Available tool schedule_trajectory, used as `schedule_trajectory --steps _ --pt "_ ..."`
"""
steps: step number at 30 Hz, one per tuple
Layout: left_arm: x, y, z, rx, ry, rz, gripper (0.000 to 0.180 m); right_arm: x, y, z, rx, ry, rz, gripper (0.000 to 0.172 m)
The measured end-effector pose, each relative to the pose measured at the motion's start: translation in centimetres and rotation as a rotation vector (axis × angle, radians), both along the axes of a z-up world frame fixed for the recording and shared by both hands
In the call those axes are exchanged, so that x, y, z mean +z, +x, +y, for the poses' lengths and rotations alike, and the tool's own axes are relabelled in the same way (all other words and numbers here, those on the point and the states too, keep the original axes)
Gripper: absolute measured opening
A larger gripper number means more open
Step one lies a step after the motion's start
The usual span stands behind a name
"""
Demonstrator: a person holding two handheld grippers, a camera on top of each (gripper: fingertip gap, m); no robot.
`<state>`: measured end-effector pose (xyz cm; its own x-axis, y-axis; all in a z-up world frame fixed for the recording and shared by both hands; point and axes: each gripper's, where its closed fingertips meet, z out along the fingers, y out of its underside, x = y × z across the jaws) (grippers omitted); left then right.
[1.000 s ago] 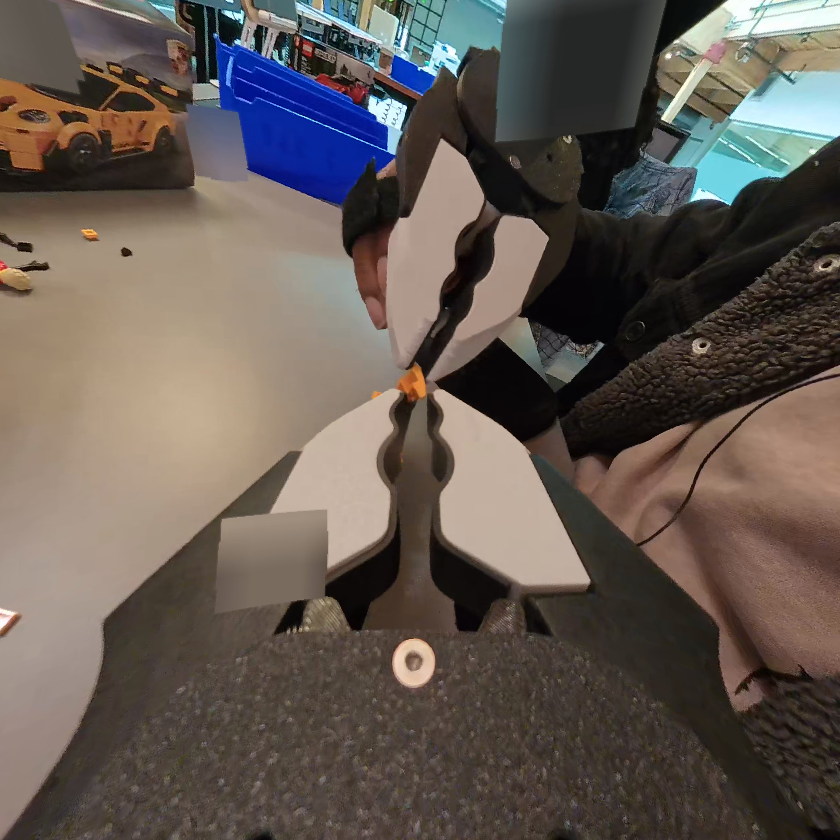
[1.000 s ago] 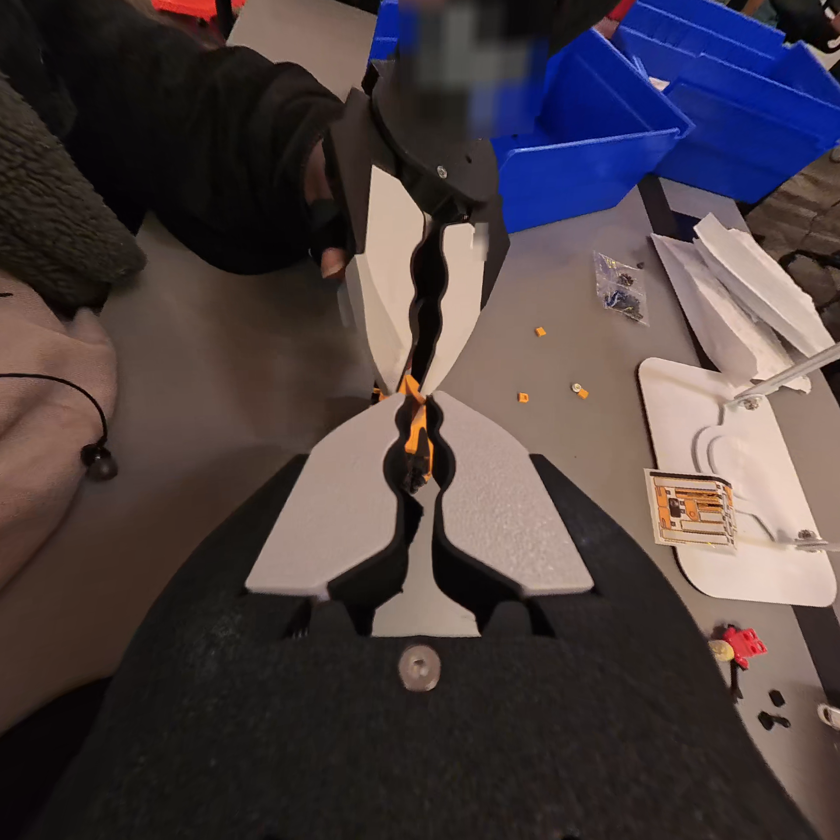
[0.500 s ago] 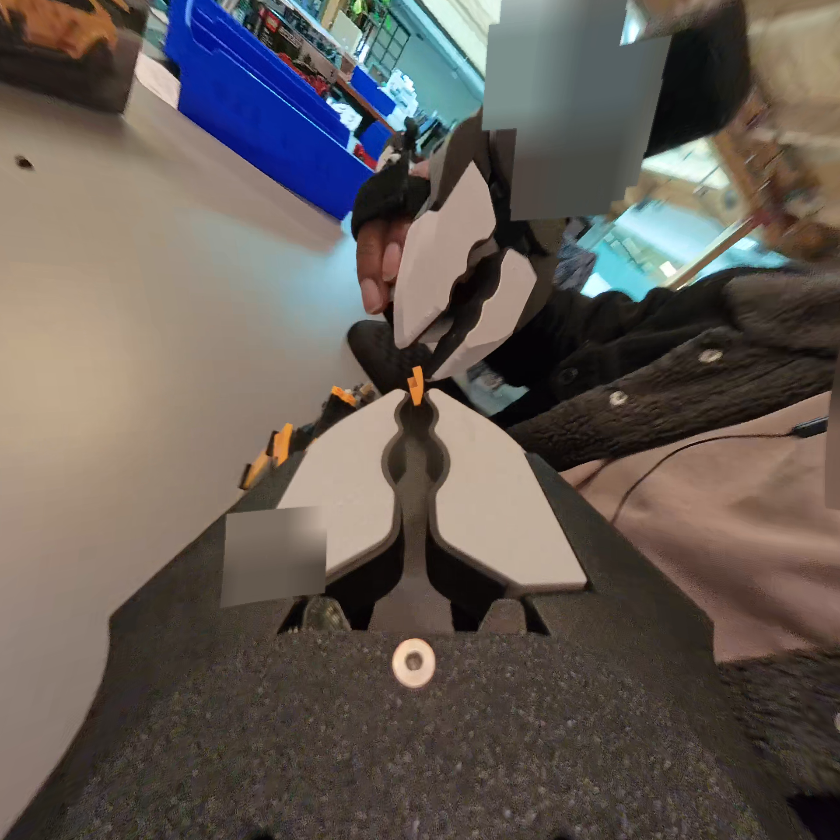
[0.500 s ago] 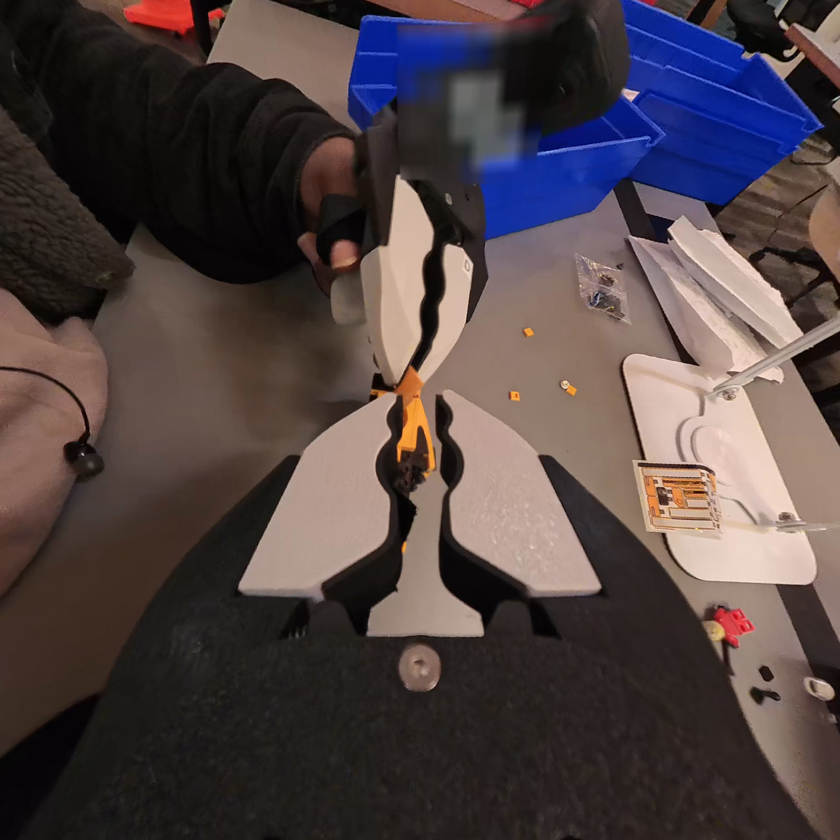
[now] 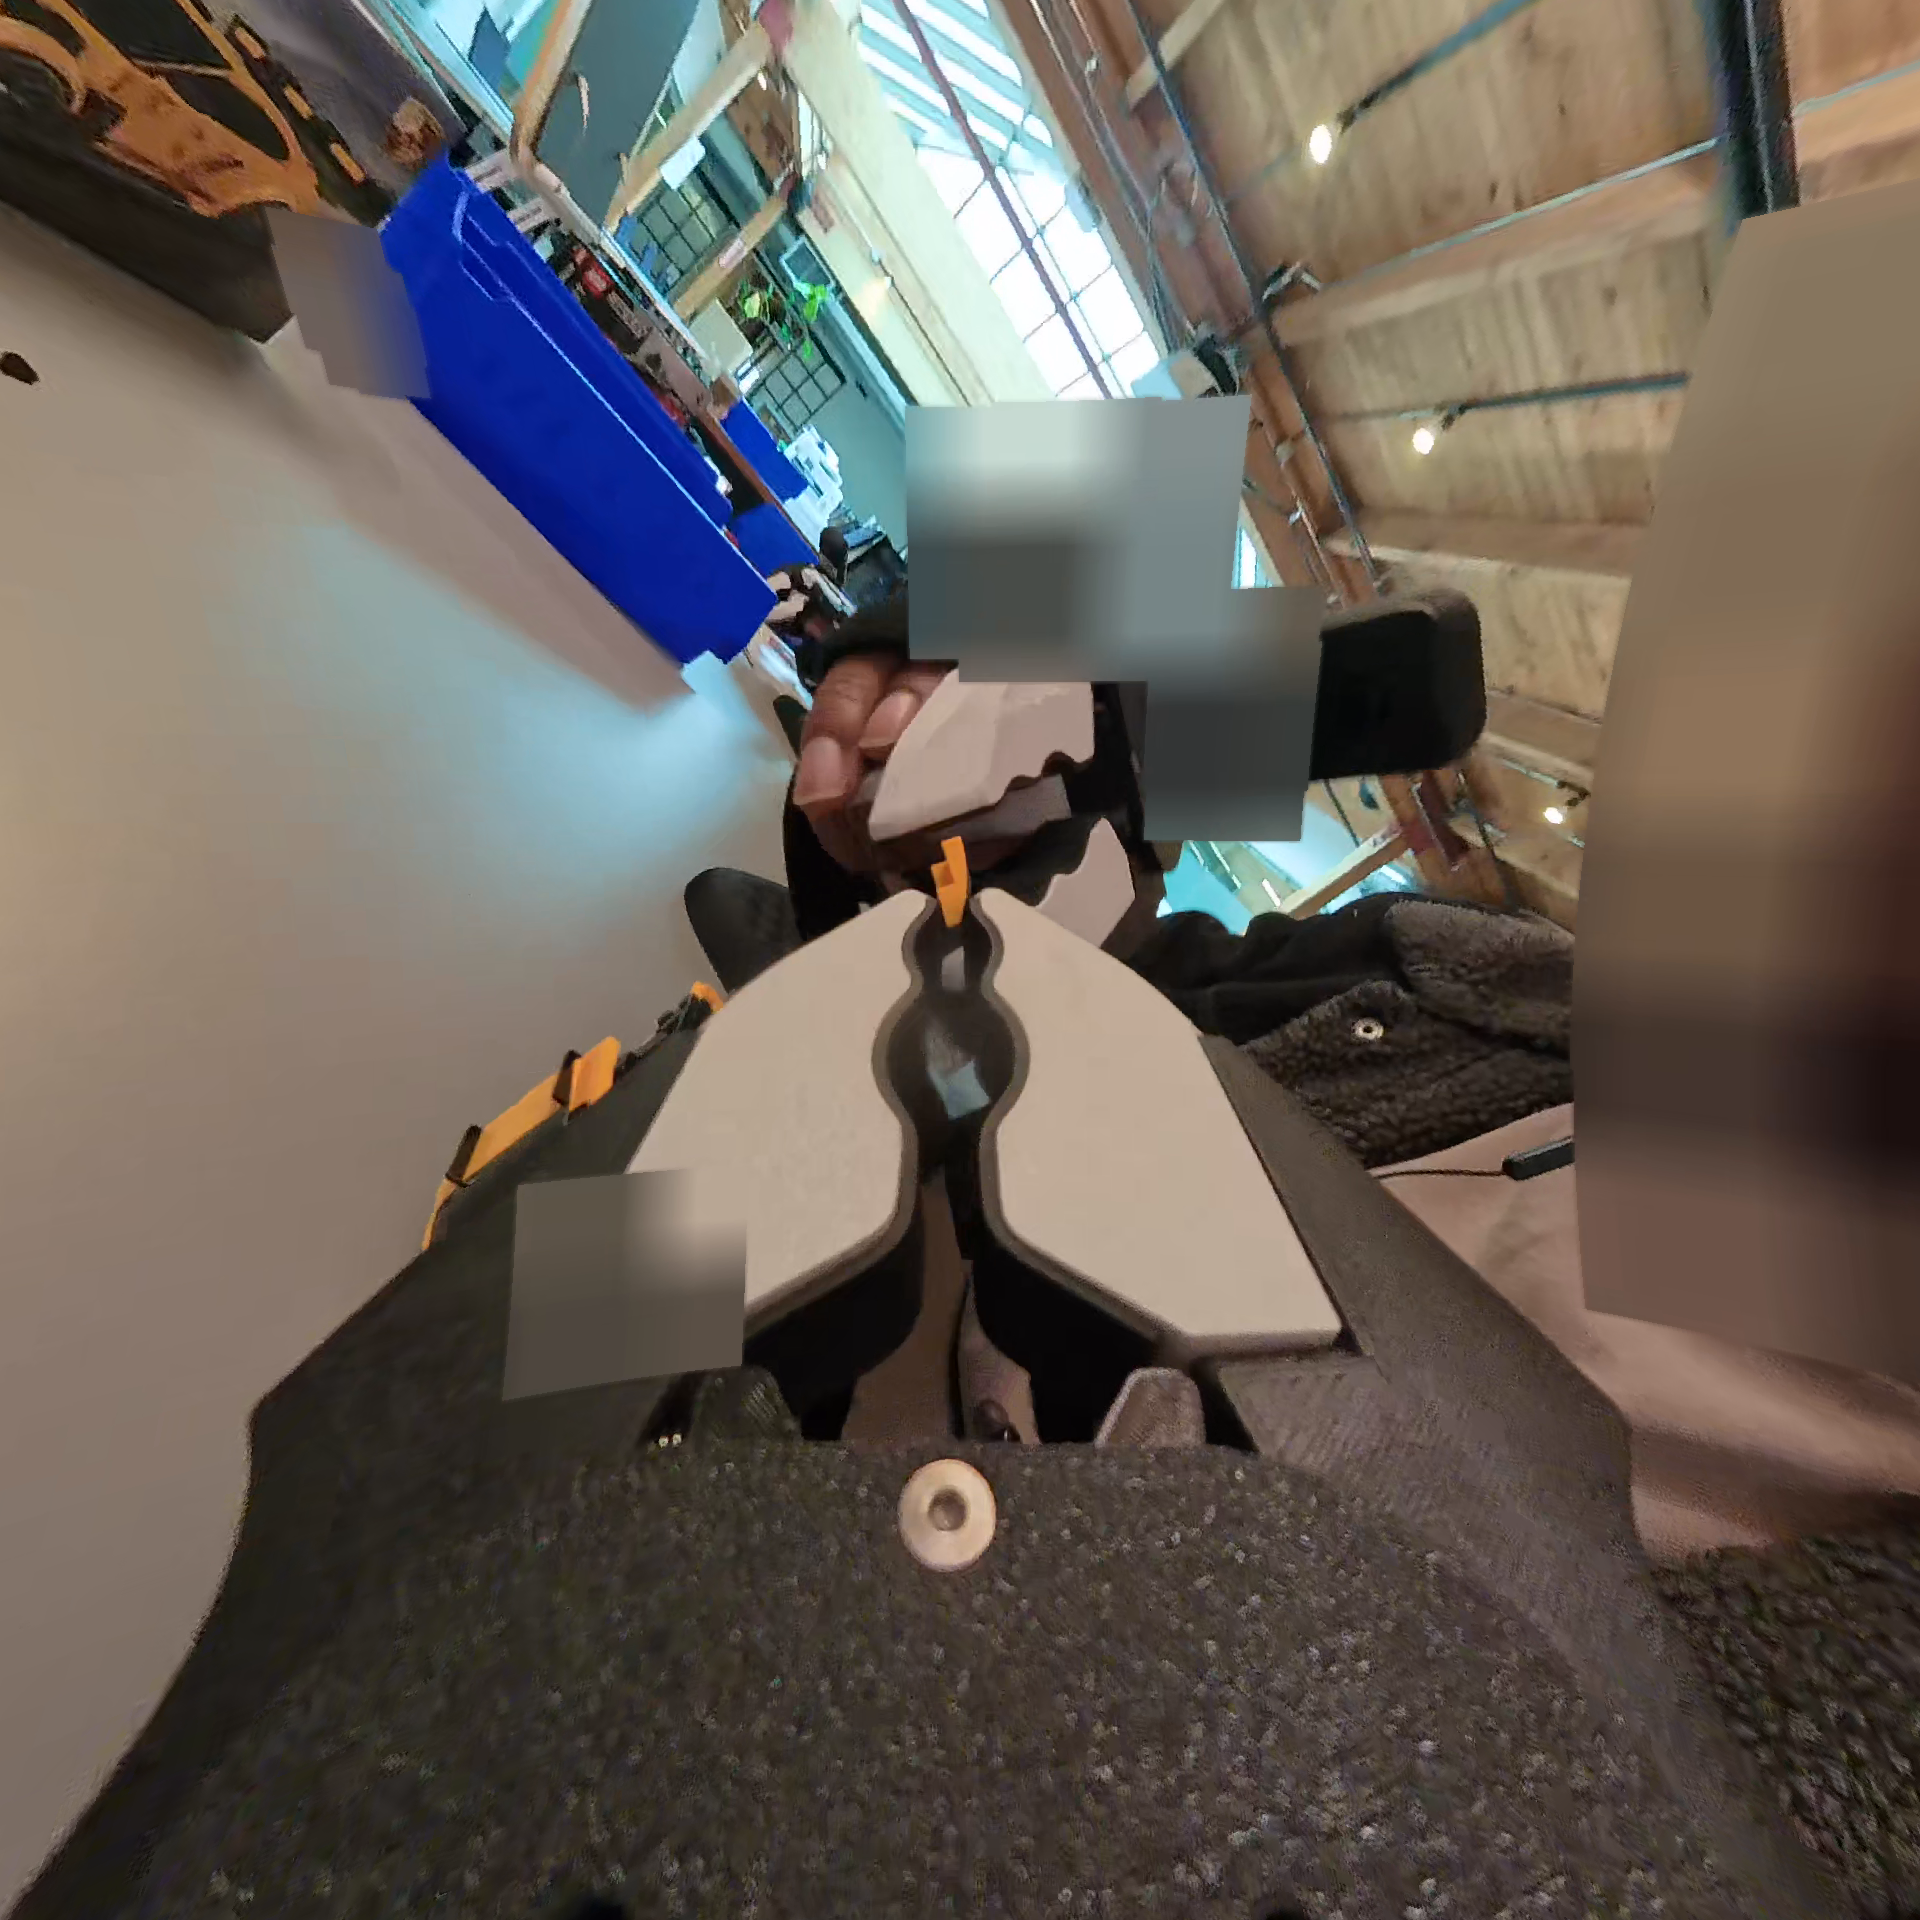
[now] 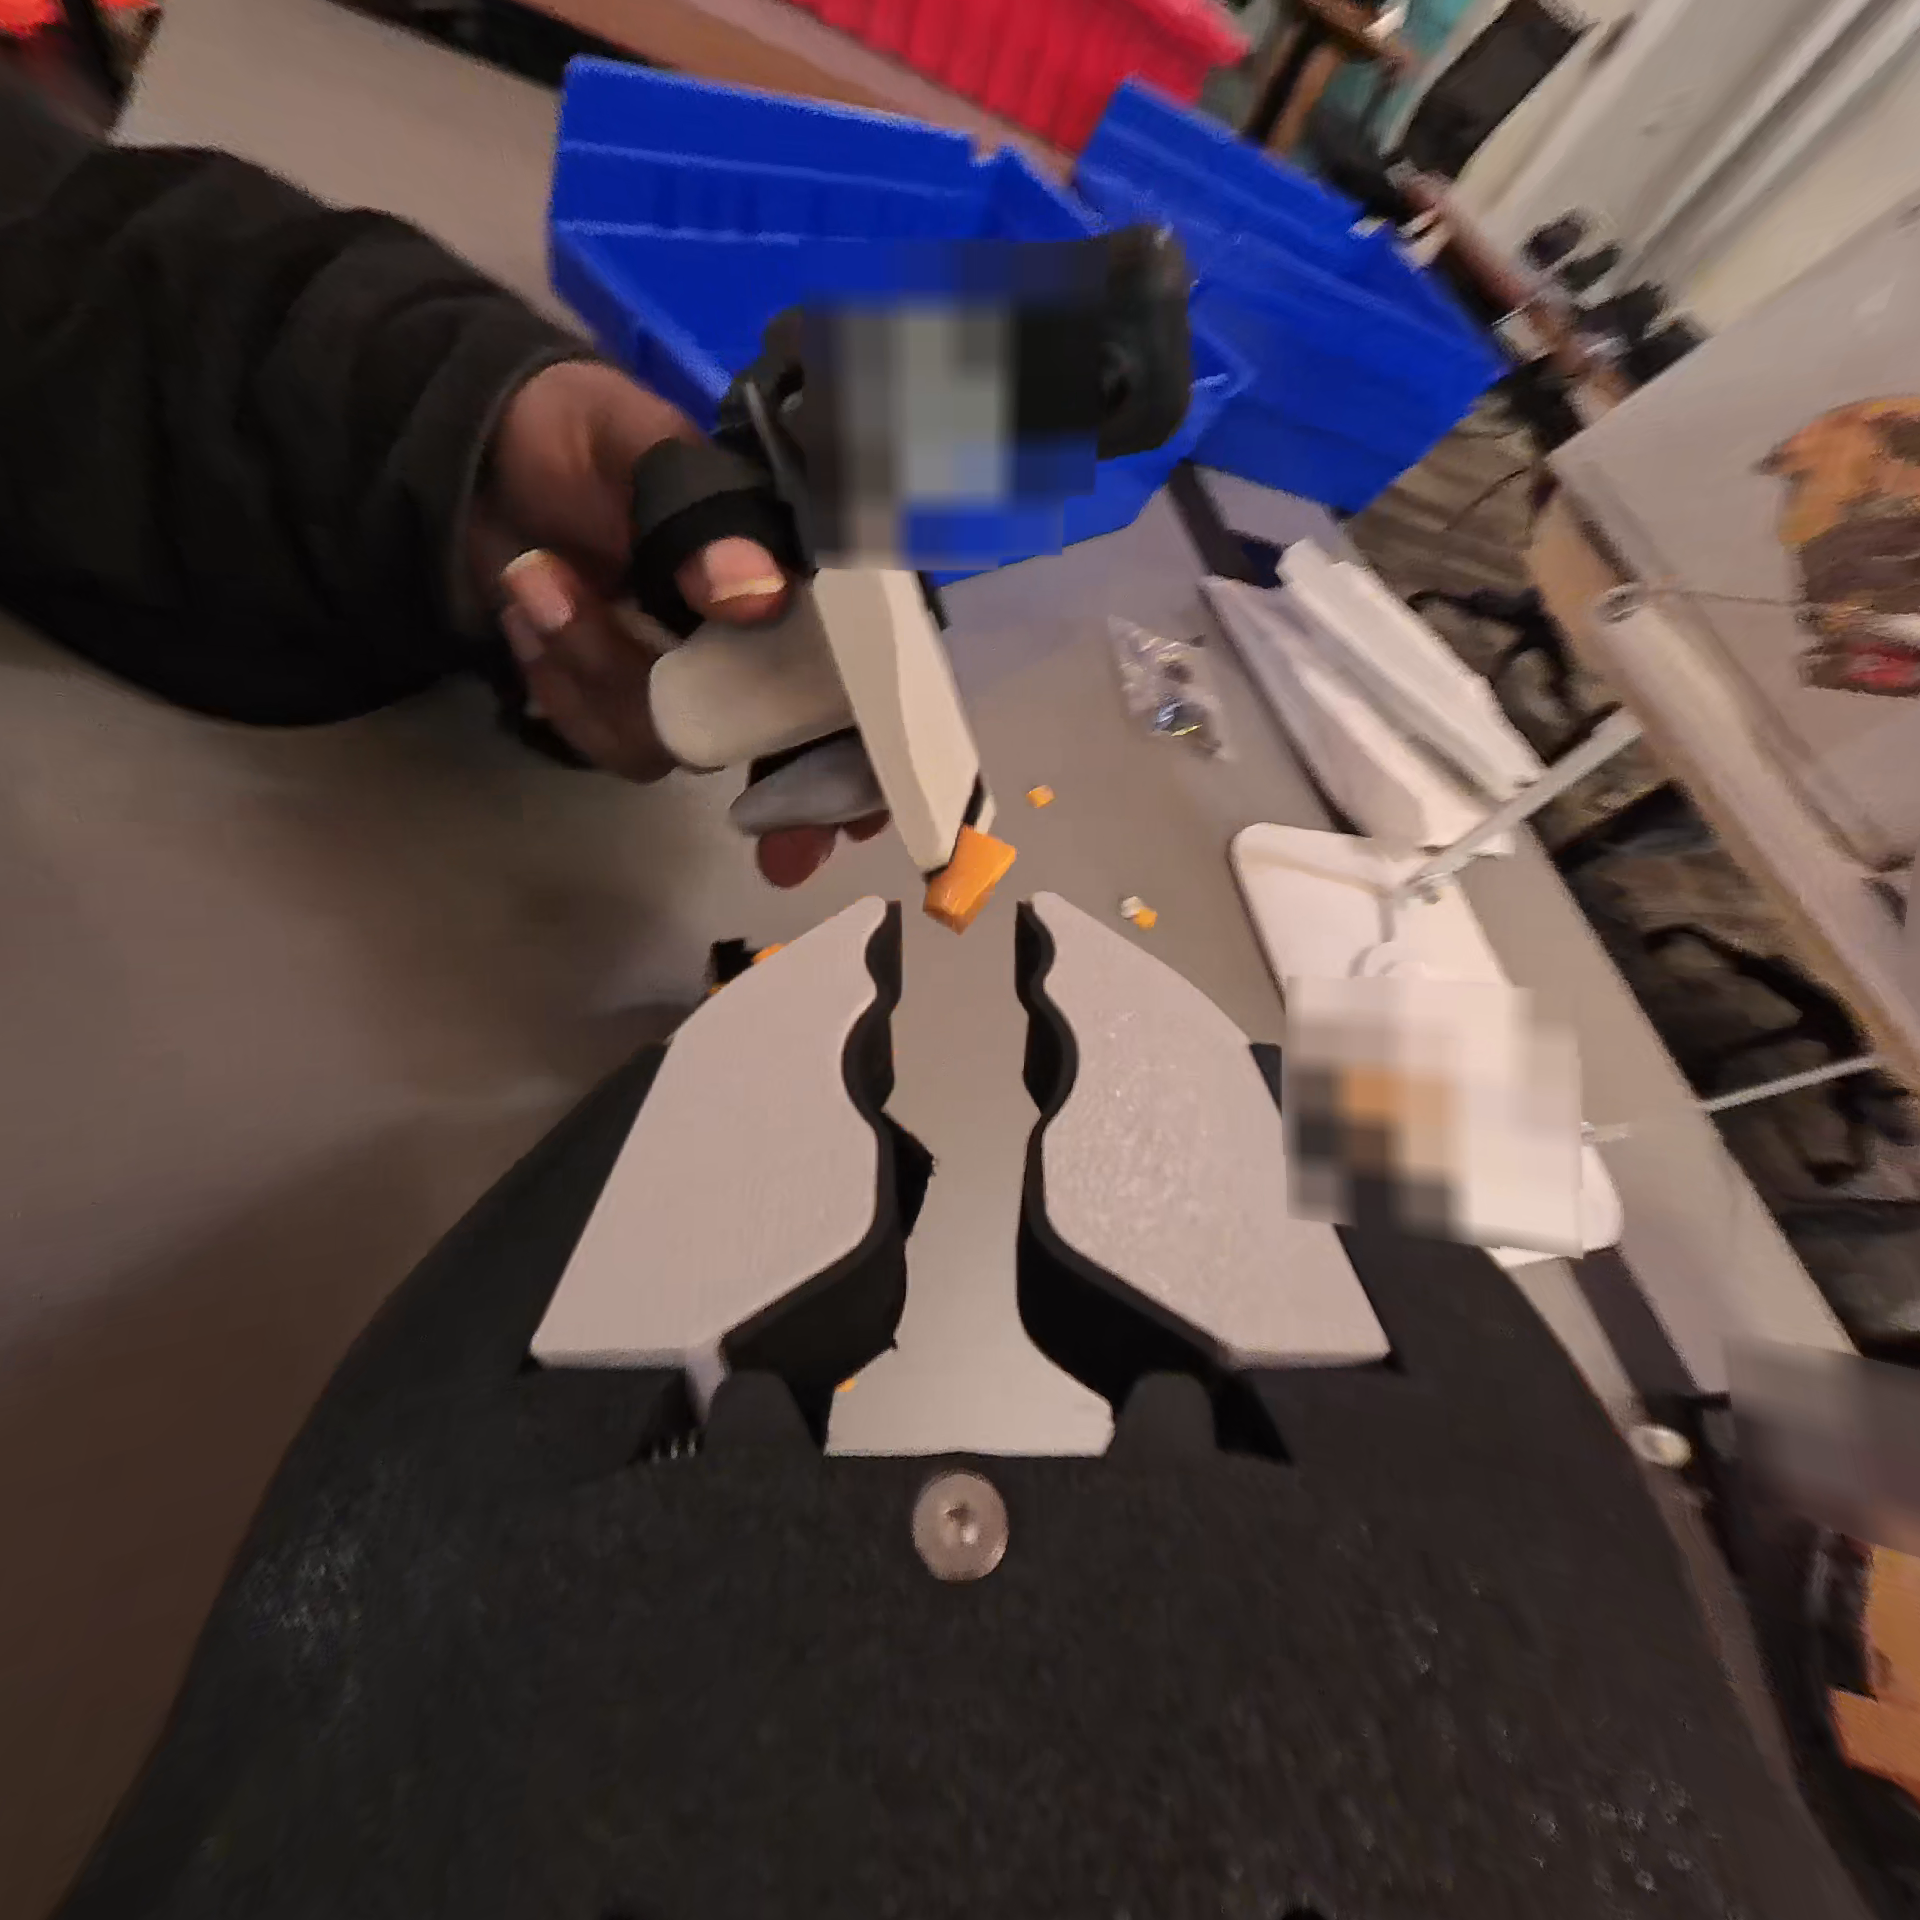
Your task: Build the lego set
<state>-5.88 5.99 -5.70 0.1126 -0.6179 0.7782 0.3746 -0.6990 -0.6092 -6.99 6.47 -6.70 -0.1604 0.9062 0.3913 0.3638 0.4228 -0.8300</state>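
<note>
L tool [image 5: 948, 914]: tips now clamped on small orange piece [image 5: 948, 881], lifted off grey surface [image 5: 260, 831].
R tool [image 6: 954, 914]: was pinched shut, now apart, empty; orange/black assy [image 5: 540, 1101] dropped on surface.

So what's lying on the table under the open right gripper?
Bare grey table shows between the right gripper's spread fingers. An orange-and-black piece peeks out beside the left finger; most of it is covered.

Bright window glare, motion blur, fisheye edges.
</note>
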Motion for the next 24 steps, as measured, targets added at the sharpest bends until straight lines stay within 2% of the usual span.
schedule_trajectory --steps 3,6,10,14,18,21,24 --pt "0.4 -0.2 0.2 0.016 -0.013 -0.052 0.004 0.9 -0.5 0.1 -0.038 0.106 0.059 0.014" --pt "0.5 -0.1 0.0 0.007 -0.005 -0.052 0.004 1.1 -0.3 -0.1 0.023 0.166 0.029 0.013" --pt "0.4 0.8 -0.9 -0.058 0.011 -0.021 0.004 0.8 0.7 -1.1 0.236 0.161 -0.113 0.011" --pt "0.1 2.0 -2.2 -0.150 0.025 0.008 0.007 0.6 2.4 -2.4 0.487 0.080 -0.315 0.010" --pt "-0.1 3.0 -3.3 -0.227 0.031 0.025 0.005 0.3 3.3 -3.4 0.636 0.072 -0.461 0.010" --pt "0.0 2.4 -2.5 -0.172 0.023 0.006 0.004 0.4 2.7 -2.7 0.600 0.090 -0.467 0.011" --pt "0.8 0.5 -0.7 -0.032 0.002 -0.078 0.004 1.9 0.9 -0.8 0.414 0.051 -0.297 0.016"
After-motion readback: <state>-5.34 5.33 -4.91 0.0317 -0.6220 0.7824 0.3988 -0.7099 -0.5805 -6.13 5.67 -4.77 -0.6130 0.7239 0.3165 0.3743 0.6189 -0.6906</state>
